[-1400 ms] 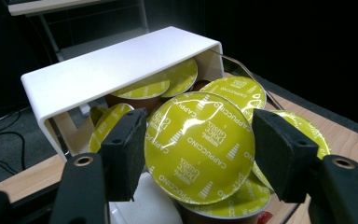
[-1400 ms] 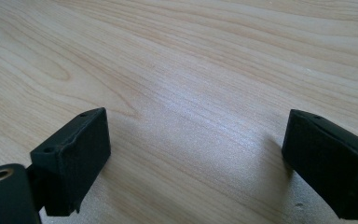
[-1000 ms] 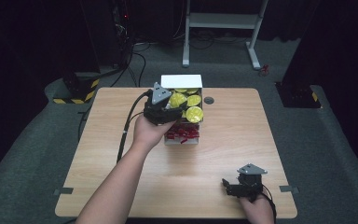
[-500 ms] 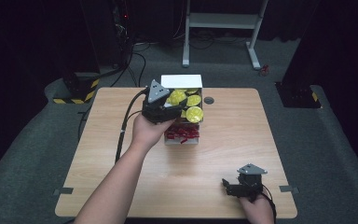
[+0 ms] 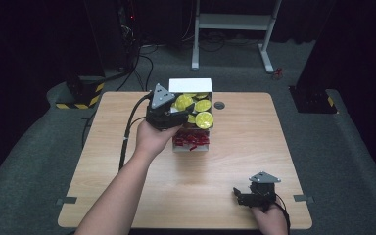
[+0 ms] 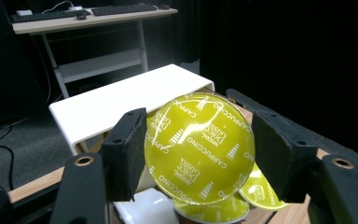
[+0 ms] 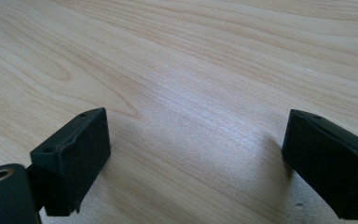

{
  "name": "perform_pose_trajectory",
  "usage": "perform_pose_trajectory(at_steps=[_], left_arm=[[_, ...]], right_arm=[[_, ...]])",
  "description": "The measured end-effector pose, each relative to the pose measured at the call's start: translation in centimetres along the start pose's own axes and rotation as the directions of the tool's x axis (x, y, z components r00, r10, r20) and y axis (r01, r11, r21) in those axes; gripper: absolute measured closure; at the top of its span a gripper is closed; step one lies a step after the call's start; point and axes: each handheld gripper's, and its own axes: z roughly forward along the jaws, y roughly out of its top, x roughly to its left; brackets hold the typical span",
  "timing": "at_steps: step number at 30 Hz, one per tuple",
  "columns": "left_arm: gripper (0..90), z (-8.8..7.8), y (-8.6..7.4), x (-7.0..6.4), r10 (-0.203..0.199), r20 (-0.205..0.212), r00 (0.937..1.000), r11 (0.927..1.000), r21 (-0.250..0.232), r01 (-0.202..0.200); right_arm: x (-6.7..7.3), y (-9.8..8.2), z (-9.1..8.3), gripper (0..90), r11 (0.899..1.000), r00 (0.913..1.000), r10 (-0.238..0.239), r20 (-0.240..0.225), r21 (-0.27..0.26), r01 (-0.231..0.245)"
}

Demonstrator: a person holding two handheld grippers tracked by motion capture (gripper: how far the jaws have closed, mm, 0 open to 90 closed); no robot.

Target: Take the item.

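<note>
A yellow coffee capsule (image 6: 200, 140), its lid printed "Cappuccino", stands on edge between the pads of my left gripper (image 6: 198, 154), which is shut on it. From above, this gripper (image 5: 180, 110) hovers over an opened box (image 5: 191, 143) with a white lid (image 5: 191, 85) and a red front. Several more yellow capsules (image 5: 203, 119) lie in the box. My right gripper (image 5: 239, 195) rests low at the table's front right. Its jaws (image 7: 196, 158) stand wide open over bare wood with nothing between them.
The wooden table (image 5: 254, 142) has a small black round grommet (image 5: 219, 105) right of the box. A white desk frame (image 5: 235, 24) stands on the floor beyond the far edge, and a cable (image 5: 126, 132) trails from the left gripper.
My left gripper has shifted a little left and up over the box with the yellow capsule in it. The right gripper has stayed where it was.
</note>
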Motion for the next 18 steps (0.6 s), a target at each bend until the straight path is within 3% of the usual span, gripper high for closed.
perform_pose_trajectory(at_steps=[18], left_arm=[[38.2, -1.9, -0.6, 1.6, -0.029, -0.018, 0.9994, 0.9994, -0.017, 0.029]], right_arm=[[0.0, 0.0, 0.0, 7.6, 1.0, 1.0, 0.0, 0.0, -0.001, 0.0]])
